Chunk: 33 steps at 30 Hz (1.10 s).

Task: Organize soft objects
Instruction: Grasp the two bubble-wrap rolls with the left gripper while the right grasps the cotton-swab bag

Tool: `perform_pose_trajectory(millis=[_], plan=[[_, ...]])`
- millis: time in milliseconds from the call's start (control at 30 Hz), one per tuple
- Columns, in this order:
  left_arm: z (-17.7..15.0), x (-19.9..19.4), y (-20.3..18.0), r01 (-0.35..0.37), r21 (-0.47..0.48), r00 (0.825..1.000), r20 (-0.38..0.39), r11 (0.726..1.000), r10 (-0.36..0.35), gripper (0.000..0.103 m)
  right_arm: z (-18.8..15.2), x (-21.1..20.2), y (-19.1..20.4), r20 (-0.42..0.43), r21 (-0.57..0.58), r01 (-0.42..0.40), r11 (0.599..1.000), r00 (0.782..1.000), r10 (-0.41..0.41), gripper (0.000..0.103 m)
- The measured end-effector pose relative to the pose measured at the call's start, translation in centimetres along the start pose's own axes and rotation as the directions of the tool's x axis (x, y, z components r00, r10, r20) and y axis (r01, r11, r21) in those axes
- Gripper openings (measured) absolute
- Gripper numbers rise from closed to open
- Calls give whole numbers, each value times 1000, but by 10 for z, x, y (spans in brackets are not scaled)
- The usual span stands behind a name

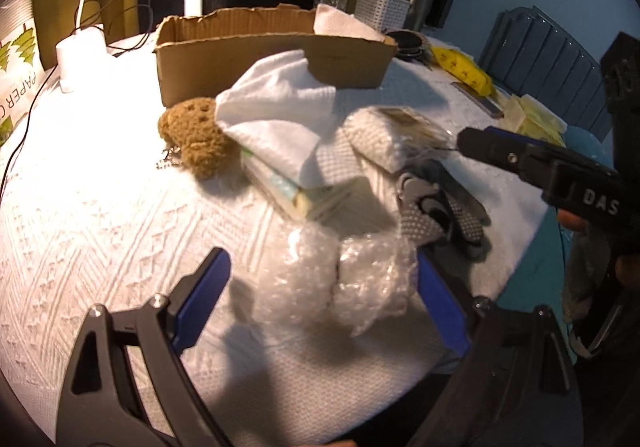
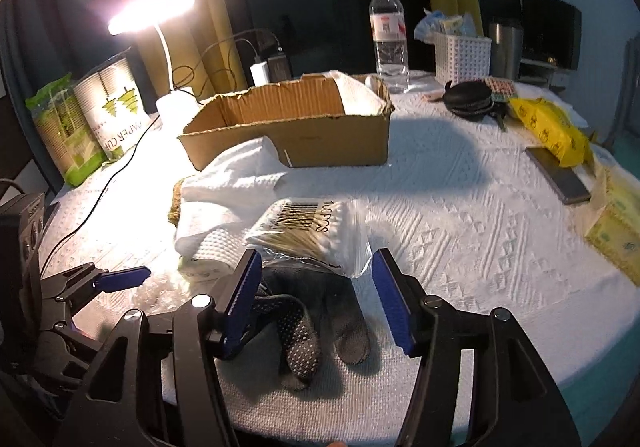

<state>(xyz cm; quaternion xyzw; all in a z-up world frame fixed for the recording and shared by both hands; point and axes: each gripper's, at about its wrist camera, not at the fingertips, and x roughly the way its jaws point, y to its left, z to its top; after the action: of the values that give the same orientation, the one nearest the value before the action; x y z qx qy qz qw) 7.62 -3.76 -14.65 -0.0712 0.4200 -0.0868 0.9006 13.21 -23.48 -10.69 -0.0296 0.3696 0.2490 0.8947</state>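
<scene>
My left gripper (image 1: 320,287) is open around a crumpled wad of bubble wrap (image 1: 336,279) on the white tablecloth; whether the pads touch it I cannot tell. My right gripper (image 2: 316,295) is open above grey dotted gloves (image 2: 312,331); it also shows in the left wrist view (image 1: 460,139). A clear bag of cotton swabs (image 2: 312,231) lies just beyond the gloves. A white towel (image 1: 280,107) covers a tissue pack (image 1: 304,199), with a brown sponge (image 1: 192,135) at its left. An open cardboard box (image 2: 296,119) stands behind, holding a white cloth (image 2: 356,91).
A lit desk lamp (image 2: 156,11), chargers and cables (image 2: 260,71) stand at the back left beside paper-cup packs (image 2: 112,107). A water bottle (image 2: 388,35), white basket (image 2: 464,55), black pouch (image 2: 472,95), yellow pack (image 2: 552,127) and phone (image 2: 560,175) lie at the right.
</scene>
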Motion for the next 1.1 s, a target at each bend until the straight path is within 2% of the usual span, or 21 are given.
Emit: perform_pose_trajectory(millis=[33,100,133,567,867,967,1033,1067,1100], plan=[[0,0,1,0,3,1000,3,1000,0,91,0,4,-1,-5,5,-3,1000,1000,3,66],[0,2,4,-1,13,1000,-3,1000,1,77,1,10,-2,-3,6,-5,1000,1000,5,79],[0,3,5,-4,17,1000,-7,1000,4,71,2,12,-2,1,5,-7,1000,1000,7,79],[10,-5,26,15,17,999,42,1000,-15,64,16,52,10,-34,-19,22,1000,999,-23,81],[18,-14,43,15,-9,997,81,1000,-14,63,19,82,17,-133,0,22,1000,991,-22,81],[21,-17,50,9,-20,996,94,1000,-7,63,18,88,14,-168,36,-3,999,986,8,81],[22,-19,53,1,-21,995,102,1000,1,63,20,89,16,-166,31,-1,1000,986,6,77],[24,-20,56,-4,-24,994,107,1000,7,63,21,88,17,-159,26,-9,1000,987,13,66],[25,-21,57,-6,-26,994,112,1000,9,63,22,87,18,-154,22,-16,1000,988,19,64]])
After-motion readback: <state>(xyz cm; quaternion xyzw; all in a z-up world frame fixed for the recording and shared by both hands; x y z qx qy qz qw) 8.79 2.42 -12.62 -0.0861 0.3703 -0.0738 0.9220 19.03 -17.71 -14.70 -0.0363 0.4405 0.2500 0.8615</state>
